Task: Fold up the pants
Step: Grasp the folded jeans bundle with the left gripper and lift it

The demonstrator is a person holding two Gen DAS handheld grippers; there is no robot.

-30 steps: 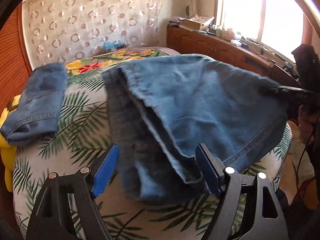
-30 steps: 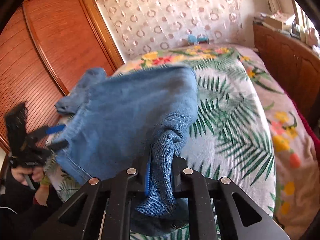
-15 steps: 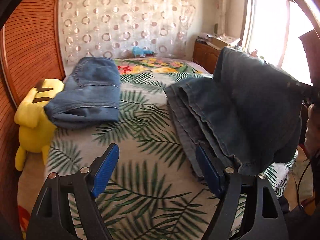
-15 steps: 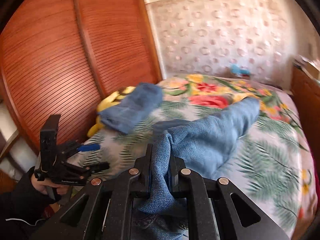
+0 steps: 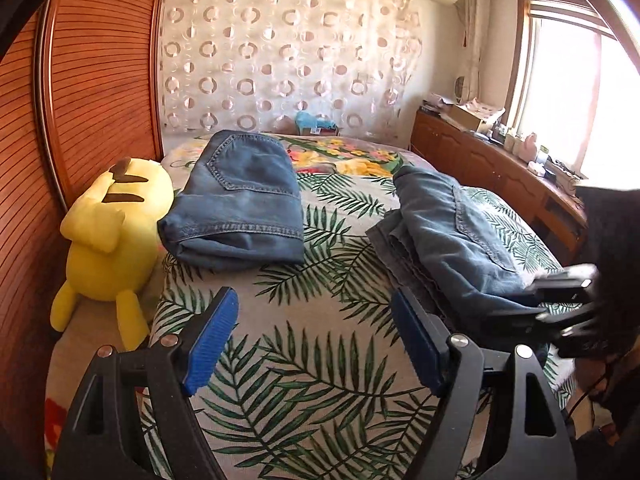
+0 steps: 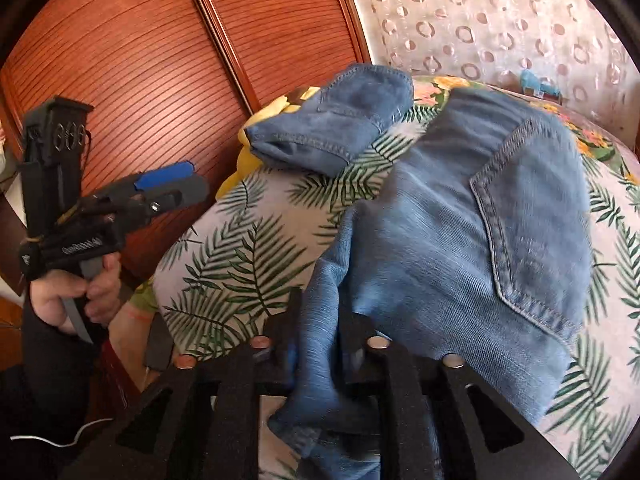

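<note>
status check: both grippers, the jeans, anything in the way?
Left gripper open, empty, over bedspread. Right gripper jaws opening, denim fold of the jeans between them. Jeans folded on the bed. Nothing blocking.

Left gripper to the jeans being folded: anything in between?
Nothing visible. The left gripper hangs open over bare palm-print bedspread, with the jeans just to its right. The right gripper is opening with their denim between its jaws.

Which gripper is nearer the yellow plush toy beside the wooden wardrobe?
Left. The left gripper hangs open over the bedsheet near the yellow plush toy; the right gripper, opening around jeans, sits farther away.
</note>
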